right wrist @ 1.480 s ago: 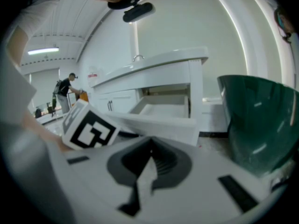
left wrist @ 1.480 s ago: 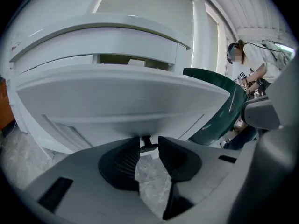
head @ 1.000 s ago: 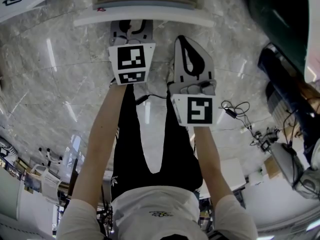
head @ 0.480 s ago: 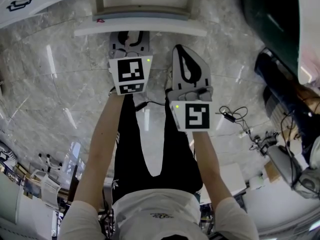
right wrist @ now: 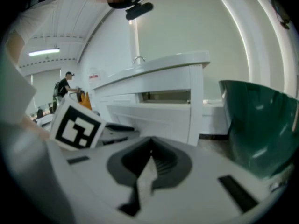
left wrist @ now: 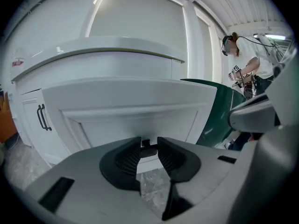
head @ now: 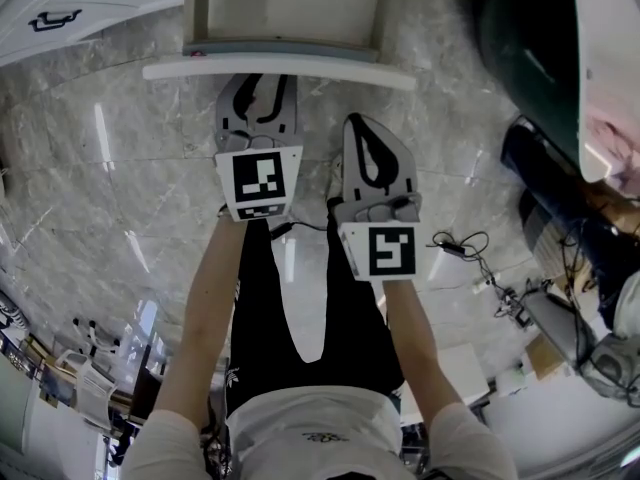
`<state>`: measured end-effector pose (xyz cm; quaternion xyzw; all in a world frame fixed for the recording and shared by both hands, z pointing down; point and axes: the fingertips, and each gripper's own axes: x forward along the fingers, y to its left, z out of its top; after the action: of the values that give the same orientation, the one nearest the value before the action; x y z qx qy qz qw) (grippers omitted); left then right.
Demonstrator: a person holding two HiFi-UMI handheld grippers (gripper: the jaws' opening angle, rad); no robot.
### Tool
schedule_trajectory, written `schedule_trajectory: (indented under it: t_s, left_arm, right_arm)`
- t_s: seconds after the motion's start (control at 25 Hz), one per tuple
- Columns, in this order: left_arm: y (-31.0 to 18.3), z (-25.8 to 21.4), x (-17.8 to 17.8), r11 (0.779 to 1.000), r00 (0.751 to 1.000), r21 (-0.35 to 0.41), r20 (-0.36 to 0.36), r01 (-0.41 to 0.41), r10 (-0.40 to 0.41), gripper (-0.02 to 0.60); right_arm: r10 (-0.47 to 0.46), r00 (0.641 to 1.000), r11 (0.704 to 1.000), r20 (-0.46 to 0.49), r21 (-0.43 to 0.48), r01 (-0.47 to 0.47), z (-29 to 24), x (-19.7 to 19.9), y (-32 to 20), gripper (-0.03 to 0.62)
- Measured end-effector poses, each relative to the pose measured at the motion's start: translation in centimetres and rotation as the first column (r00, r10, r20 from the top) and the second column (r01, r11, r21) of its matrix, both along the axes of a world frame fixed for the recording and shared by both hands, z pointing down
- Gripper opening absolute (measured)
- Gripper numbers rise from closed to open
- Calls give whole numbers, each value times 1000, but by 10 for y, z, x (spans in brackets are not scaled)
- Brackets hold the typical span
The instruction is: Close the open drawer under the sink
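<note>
Head view shows the white pulled-out drawer (head: 280, 69) jutting from the cabinet under the sink. Just short of its front, the left gripper (head: 265, 80) hovers half-open, holding nothing, likely lined up to push. The right gripper (head: 362, 123) hangs beside it, closed and empty.

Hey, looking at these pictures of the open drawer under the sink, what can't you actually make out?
Rear of the drawer: cut off by the head view's top edge; in the left gripper view its front panel hides the inside.
Small dark part between the left hand-held gripper jaws: left gripper view, too small to identify; contact unclear.
Sink basin: right gripper view, hidden by the countertop; only the faucet shows.
</note>
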<state>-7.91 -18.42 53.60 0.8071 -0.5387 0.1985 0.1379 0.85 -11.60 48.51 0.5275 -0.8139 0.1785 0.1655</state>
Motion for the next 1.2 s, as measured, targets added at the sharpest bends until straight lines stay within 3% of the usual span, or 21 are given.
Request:
schedule_trajectory:
  t_s: [0.48,0.68,1.2]
  left_arm:
    - [-10,-15,14,1000,1000,17,12,-20,20,124]
    - [-19,-18,8,1000,1000,1,4,15,-15,126]
    - [-31,-17,5,1000,1000,24,27,15,-15,126]
  right_arm:
    - [9,1000,1000,10,6,-9,-6,3,-4,29]
    - [18,1000,1000,8,1,-18,-4,10,-3,29]
    - [32,999,999,11,-4,-32,3,11,0,29]
